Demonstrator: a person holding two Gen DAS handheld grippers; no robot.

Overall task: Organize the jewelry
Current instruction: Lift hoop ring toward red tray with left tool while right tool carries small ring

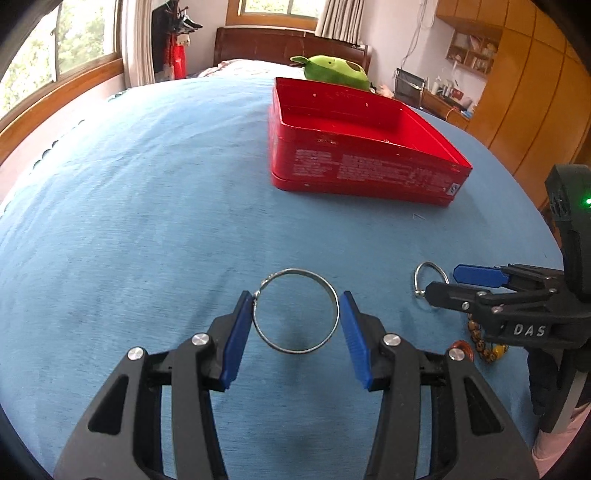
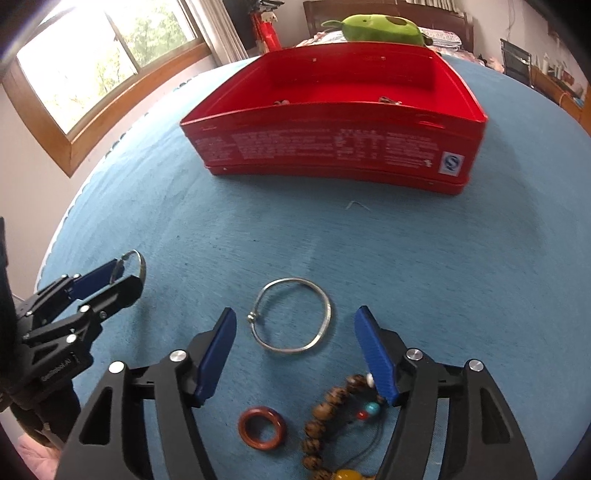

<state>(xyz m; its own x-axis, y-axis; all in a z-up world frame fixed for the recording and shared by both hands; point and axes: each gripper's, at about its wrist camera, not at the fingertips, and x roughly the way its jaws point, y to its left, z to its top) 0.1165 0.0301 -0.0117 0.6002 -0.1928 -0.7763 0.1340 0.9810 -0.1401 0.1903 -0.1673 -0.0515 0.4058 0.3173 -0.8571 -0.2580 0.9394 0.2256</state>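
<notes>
My left gripper is shut on a large silver bangle, which spans between its blue pads, lifted above the blue cloth. It also shows in the right wrist view, holding that bangle. My right gripper is open, its pads either side of a second silver bangle lying on the cloth. It also shows in the left wrist view beside that bangle. An open red tin stands beyond; it also shows in the left wrist view.
A red-brown ring and a wooden bead bracelet with coloured beads lie under the right gripper. A green plush toy sits behind the tin. Small items lie inside the tin. A window is at the left.
</notes>
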